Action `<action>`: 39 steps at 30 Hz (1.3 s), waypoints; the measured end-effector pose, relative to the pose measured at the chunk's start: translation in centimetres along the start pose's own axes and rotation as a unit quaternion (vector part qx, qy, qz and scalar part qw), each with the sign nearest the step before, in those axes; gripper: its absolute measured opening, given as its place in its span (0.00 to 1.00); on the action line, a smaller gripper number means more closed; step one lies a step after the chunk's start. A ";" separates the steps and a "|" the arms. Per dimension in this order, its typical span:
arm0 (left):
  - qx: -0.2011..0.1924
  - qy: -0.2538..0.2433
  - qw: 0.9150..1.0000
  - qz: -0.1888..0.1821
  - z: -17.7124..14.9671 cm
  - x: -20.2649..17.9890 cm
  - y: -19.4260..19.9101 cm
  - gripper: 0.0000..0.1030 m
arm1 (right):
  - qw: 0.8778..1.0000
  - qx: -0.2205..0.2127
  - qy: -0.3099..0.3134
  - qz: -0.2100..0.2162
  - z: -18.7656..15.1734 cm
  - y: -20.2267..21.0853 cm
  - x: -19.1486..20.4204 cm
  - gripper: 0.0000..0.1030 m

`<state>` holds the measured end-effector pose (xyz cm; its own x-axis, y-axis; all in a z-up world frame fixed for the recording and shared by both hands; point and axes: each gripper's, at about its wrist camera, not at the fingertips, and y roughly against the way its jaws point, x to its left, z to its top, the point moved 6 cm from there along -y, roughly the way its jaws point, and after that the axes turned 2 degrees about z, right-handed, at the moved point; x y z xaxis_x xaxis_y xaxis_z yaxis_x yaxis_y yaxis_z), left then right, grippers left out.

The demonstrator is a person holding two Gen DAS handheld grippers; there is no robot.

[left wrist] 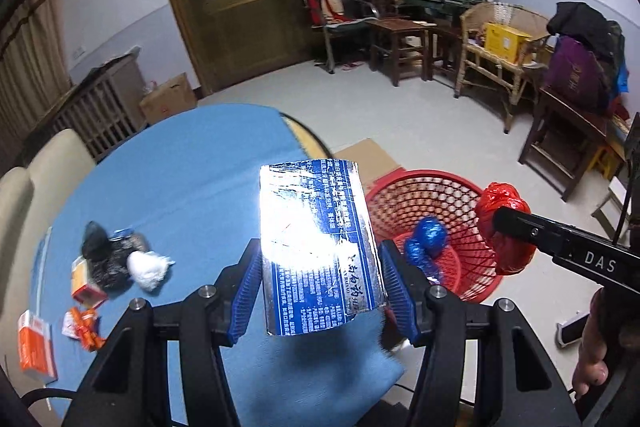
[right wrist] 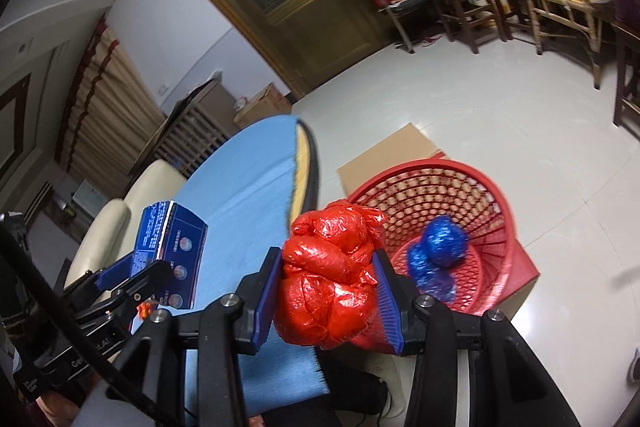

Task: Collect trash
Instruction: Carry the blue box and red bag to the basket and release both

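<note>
1. Left wrist view; left gripper (left wrist: 318,269) is clamped on a blue-and-silver box (left wrist: 316,247), blue ribbed pads pressing its two side faces; box long axis runs forward along the fingers; glossy printed card, flat-faced, strong glare on the upper face.
2. Same view; red basket (left wrist: 430,231) lies ahead and to the right of the box, down off the edge of the blue table (left wrist: 180,167); lattice plastic wall, round open mouth; a crumpled blue bag (left wrist: 428,241) lies inside it.
3. Same view; right gripper (left wrist: 516,223) comes in from the right, closed on a red bag (left wrist: 506,227) at the basket's right rim; it looks nearer the opening than the left one.
4. Same view; more trash sits on the table at left: black bag (left wrist: 106,259), white wad (left wrist: 148,269), orange cartons (left wrist: 36,349).
5. Right wrist view; right gripper (right wrist: 328,291) grips the red bag (right wrist: 328,275) between both pads; thin crinkled film, knotted into a lumpy, soft ball, likely to squash.
6. Same view; red basket (right wrist: 460,211) lies just ahead and right of the bag, on a cardboard box (right wrist: 384,157); blue bag (right wrist: 440,251) on its floor.
7. Same view; blue-and-silver box (right wrist: 172,239) is held over the table at left, well short of the basket; judgement: a short forward carry brings the red bag over the mouth first.
</note>
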<state>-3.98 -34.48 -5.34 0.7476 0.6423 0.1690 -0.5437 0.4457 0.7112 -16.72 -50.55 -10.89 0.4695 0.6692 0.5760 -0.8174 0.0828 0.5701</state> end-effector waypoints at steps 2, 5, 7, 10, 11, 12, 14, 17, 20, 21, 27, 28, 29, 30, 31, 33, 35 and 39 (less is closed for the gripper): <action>0.002 -0.004 1.000 -0.014 0.3 -0.8 -0.5 0.58 | 1.000 -0.003 -0.010 -0.005 0.2 0.2 -1.0 0.46; 0.006 -0.013 0.999 -0.033 0.8 -2.2 -1.2 0.58 | 1.000 -0.004 -0.026 -0.011 0.3 0.4 -2.4 0.46; 0.009 -0.021 0.999 -0.040 1.0 -3.1 -1.8 0.58 | 0.999 -0.003 -0.036 -0.014 0.2 0.5 -3.2 0.46; 0.017 -0.033 0.998 -0.042 1.3 -4.3 -2.6 0.58 | 0.999 -0.001 -0.048 -0.016 0.0 0.5 -4.4 0.46; 0.019 -0.038 0.998 -0.043 1.3 -4.8 -2.9 0.58 | 0.999 0.000 -0.052 -0.017 0.0 0.5 -4.8 0.46; 0.020 -0.042 0.998 -0.043 1.3 -5.1 -3.2 0.58 | 0.998 0.001 -0.056 -0.017 -0.1 0.4 -5.1 0.46; 0.024 -0.049 0.997 -0.046 1.3 -5.8 -3.7 0.58 | 0.998 0.003 -0.064 -0.016 -0.1 0.4 -5.8 0.47; 0.029 -0.055 0.997 -0.049 1.2 -6.5 -4.4 0.59 | 0.997 0.004 -0.077 -0.015 -0.1 0.2 -6.7 0.48; 0.036 -0.061 0.996 -0.056 1.2 -6.9 -5.1 0.59 | 0.996 0.003 -0.092 -0.010 0.1 -0.2 -7.4 0.52; 0.036 -0.063 0.996 -0.053 1.2 -6.9 -5.2 0.59 | 0.995 0.004 -0.100 -0.008 0.1 -0.3 -7.6 0.55; 0.037 -0.065 0.996 -0.050 1.0 -6.2 -5.5 0.59 | 0.993 0.001 -0.117 -0.001 0.3 -0.6 -7.7 0.61; 0.037 -0.063 0.996 -0.050 0.9 -5.9 -5.4 0.59 | 0.993 0.000 -0.115 -0.003 0.3 -0.7 -7.6 0.61; 0.036 -0.061 0.996 -0.050 0.8 -5.6 -5.3 0.59 | 0.994 -0.001 -0.114 -0.003 0.3 -0.7 -7.5 0.61; 0.035 -0.059 0.996 -0.049 0.7 -5.3 -5.2 0.59 | 0.994 -0.002 -0.110 -0.002 0.4 -0.7 -7.2 0.61; 0.034 -0.057 0.997 -0.047 0.6 -4.9 -5.1 0.59 | 0.994 -0.002 -0.106 -0.002 0.4 -0.7 -6.9 0.61; 0.031 -0.053 0.997 -0.042 0.5 -4.1 -4.8 0.59 | 0.995 -0.002 -0.098 -0.004 0.5 -0.7 -6.2 0.61; 0.029 -0.047 0.998 -0.037 0.4 -3.5 -4.6 0.59 | 0.996 -0.001 -0.090 -0.004 0.5 -0.9 -5.5 0.61; 0.030 -0.030 0.999 -0.027 -0.5 -1.0 -4.0 0.60 | 0.998 0.006 -0.068 0.002 0.4 -1.5 -3.4 0.61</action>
<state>-2.72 -36.56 -8.64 0.7978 0.5791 0.1677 -0.4789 0.4398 0.7598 -16.90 -53.25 -13.42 0.5086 0.5632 0.6513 -0.8150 0.0707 0.5752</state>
